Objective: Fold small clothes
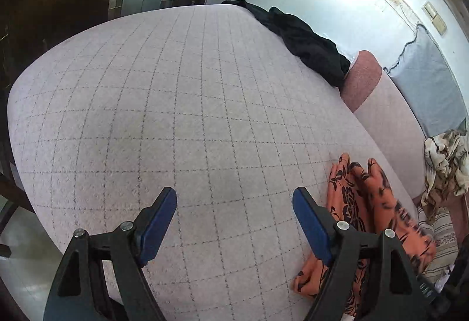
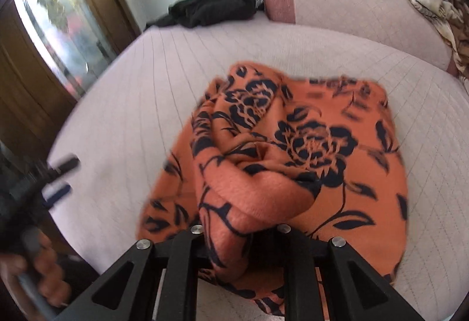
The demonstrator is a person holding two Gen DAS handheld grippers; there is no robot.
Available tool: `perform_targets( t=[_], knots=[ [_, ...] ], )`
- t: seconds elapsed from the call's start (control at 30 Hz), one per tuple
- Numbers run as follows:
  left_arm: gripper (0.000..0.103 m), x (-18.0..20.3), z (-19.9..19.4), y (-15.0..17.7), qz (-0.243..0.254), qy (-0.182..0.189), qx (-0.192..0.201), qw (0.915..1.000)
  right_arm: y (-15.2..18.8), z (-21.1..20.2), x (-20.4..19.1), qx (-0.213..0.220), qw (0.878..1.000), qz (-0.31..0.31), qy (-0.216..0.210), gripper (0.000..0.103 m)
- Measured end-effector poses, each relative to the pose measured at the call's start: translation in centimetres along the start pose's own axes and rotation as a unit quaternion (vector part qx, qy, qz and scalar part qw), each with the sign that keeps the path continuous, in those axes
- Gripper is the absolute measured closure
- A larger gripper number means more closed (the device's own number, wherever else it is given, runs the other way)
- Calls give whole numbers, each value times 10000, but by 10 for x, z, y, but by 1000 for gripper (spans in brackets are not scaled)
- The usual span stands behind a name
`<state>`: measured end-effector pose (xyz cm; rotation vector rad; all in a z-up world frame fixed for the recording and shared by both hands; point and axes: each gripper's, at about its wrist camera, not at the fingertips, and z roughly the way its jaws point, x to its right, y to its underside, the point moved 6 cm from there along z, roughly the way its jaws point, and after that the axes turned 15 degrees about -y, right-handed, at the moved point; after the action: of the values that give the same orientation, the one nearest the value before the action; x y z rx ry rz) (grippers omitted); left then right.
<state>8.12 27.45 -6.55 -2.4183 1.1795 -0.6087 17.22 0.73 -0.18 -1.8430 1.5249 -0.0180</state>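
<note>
The right gripper is clamped on a bunched fold of the orange floral garment, which rises between its fingers and spills forward and to the right of the tool across the bed. The fingertips themselves are buried in the cloth, so how narrow the gap is cannot be read exactly, though the fabric is plainly pinched. The left gripper stands wide open and holds nothing, its blue pads hovering over bare checked bedspread; from its camera the garment lies just beyond the right-hand finger, low and to the right.

The cloth looks soft, light and limp (it wrinkles into rolls and drapes wherever it is released), so it will probably sag and collapse from any single hold instead of keeping a shape. A sound plan would be to take it at an edge or corner, not the crumpled middle, with the free left tool gripping a second corner so the piece can be stretched flat before folding.

A black garment lies well ahead of both tools.
</note>
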Motion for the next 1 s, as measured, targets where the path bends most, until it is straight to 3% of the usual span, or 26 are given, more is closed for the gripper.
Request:
perform_targets(
  t=[0.13,0.27,0.3,0.37,0.4,0.43,0.53,0.63,0.73,0.8,0.9,0.93,1.0],
  knots=[
    [22,5,-2,0,128,60,3,9999,-26,-27,-19,472,9988,-23,-125,86],
    [22,7,3,-2,110,63,-54,9999,14,40,-28,-642,9978,-153,60,77],
    [22,8,3,-2,132,51,-53,9999,27,52,-26,-778,9967,-202,112,70],
    [22,9,4,-2,171,41,-27,9998,34,49,-36,-438,9977,-507,55,42],
    [22,9,3,-3,179,58,-8,9998,36,46,-45,-434,9972,-564,-219,15],
    [22,9,2,-3,177,82,10,9998,38,46,-52,-516,9962,-590,-385,11],
    [22,13,-1,-4,219,141,106,9996,39,31,-60,-421,9949,-694,-602,11],
    [22,22,-7,0,400,267,222,9986,44,7,-51,-59,9930,-173,-1168,11],
    [22,40,-19,11,737,583,212,9954,53,-22,-35,333,9908,217,-1297,11],
    [22,62,-31,27,1033,996,74,9896,61,-40,-18,551,9902,430,-1211,11],
    [21,107,-53,61,1895,1348,156,9725,65,-66,10,815,9885,691,-1073,11],
    [21,121,-54,70,2182,1331,223,9665,64,-73,21,862,9875,798,-1055,11],
    [21,137,-43,78,2361,1011,147,9664,62,-77,36,906,9841,1036,-1126,11]
  ],
)
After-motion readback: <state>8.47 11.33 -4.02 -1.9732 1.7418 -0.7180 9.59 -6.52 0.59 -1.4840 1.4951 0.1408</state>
